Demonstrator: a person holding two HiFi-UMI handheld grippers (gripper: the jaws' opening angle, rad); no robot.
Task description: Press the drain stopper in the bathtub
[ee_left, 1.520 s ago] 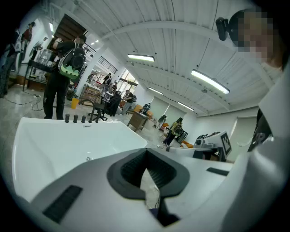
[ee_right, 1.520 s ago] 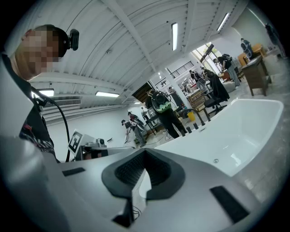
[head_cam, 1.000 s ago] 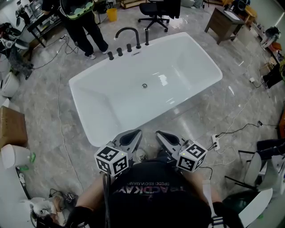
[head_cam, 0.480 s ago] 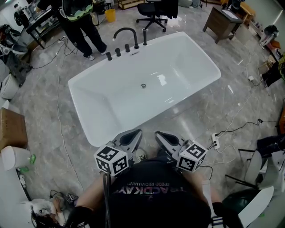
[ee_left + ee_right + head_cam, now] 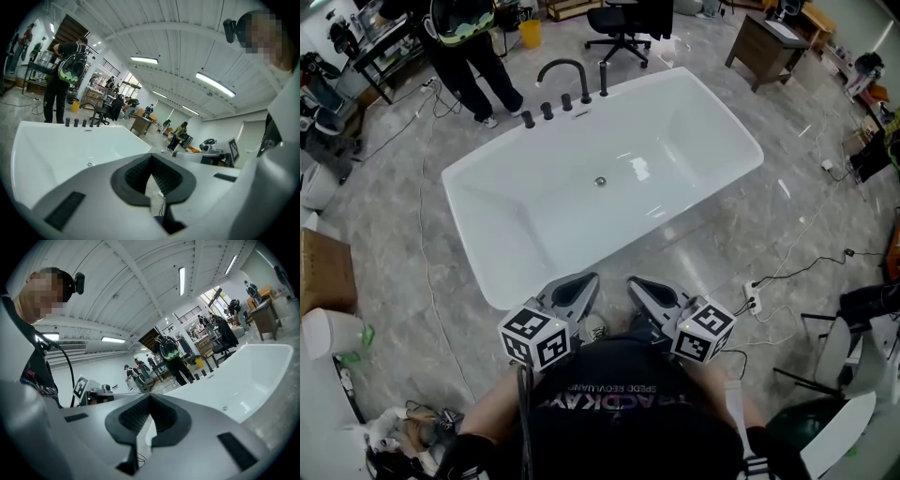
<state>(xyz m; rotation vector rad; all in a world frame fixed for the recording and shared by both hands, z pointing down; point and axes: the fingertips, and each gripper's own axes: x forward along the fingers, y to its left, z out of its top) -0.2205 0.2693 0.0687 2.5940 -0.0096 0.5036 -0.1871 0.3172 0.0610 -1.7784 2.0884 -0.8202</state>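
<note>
Nothing much has moved: the left tongs [image 5: 580, 284] and right tongs [image 5: 639, 285] stay pressed together, empty. The drain stopper [image 5: 600, 181] in the bathtub [image 5: 694, 141] remains well apart from them, so the press is not yet begun.

One white bathtub [image 5: 703, 141] fills the middle of the head view, with one drain stopper [image 5: 600, 181] in its floor. On its upper rim stand one curved black spout [image 5: 565, 66], three short black knobs [image 5: 547, 112] and one taller black lever [image 5: 603, 80]. At lower centre are two grippers, the left gripper [image 5: 586, 279] and the right gripper [image 5: 636, 281], with two marker cubes [image 5: 536, 339], one on each. Along the top are one office chair [image 5: 619, 33], one yellow bin [image 5: 531, 33] and one wooden desk [image 5: 764, 42]. One standing person [image 5: 469, 47] is at upper left, and one cardboard box [image 5: 323, 267] is at the left edge.
</note>
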